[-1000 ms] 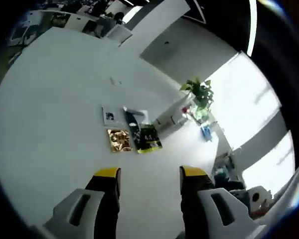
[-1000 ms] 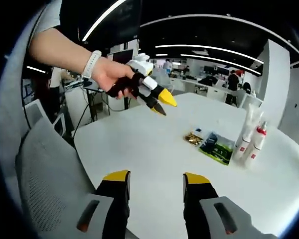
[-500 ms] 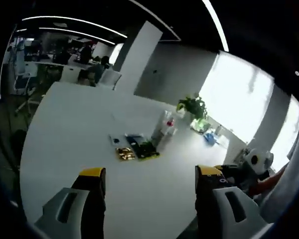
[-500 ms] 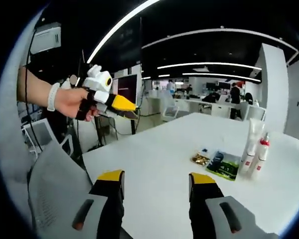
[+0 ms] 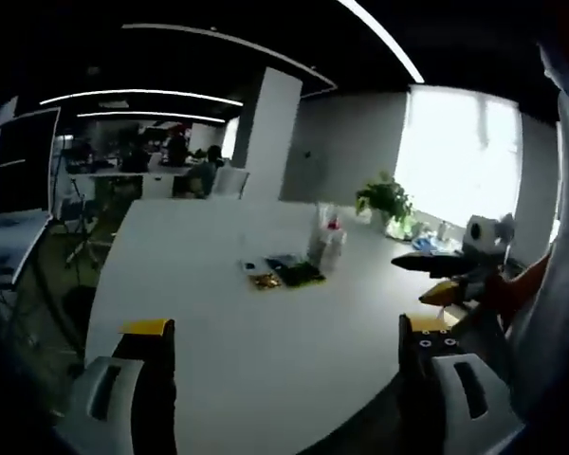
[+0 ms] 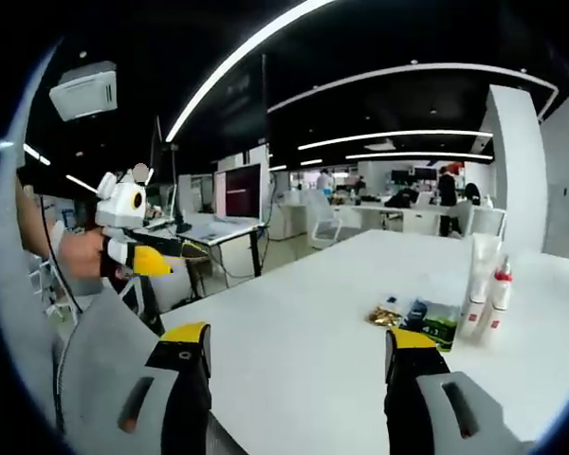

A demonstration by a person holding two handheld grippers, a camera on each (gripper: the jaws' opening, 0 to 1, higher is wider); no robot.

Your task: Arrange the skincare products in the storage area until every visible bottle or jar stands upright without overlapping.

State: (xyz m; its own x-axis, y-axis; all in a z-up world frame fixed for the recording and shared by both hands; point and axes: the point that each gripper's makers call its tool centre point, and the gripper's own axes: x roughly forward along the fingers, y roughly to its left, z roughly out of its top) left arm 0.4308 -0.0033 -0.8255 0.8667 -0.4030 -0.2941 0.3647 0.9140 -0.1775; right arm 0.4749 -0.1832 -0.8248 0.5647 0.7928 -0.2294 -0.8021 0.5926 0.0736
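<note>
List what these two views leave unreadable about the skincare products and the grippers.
- Bottles, right gripper view: labels too small to read; the white tube and the red-capped bottles overlap, so their count is unclear.
- Flat packets, left gripper view: distant, dim and blurred; print and number unclear.
- Right gripper, left gripper view: a sleeve covers its rear.
- Left gripper, right gripper view: small; the jaw gap cannot be judged there.

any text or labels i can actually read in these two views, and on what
No text can be read in either view.
White tubes: small red marks low on the fronts, too small to read.
Dark and green packet lying on the white table: print too blurred to read.
Gold packet: no lettering can be made out.
Blue packet: too small to tell.
In the left gripper view the same cluster of products is blurred.
</note>
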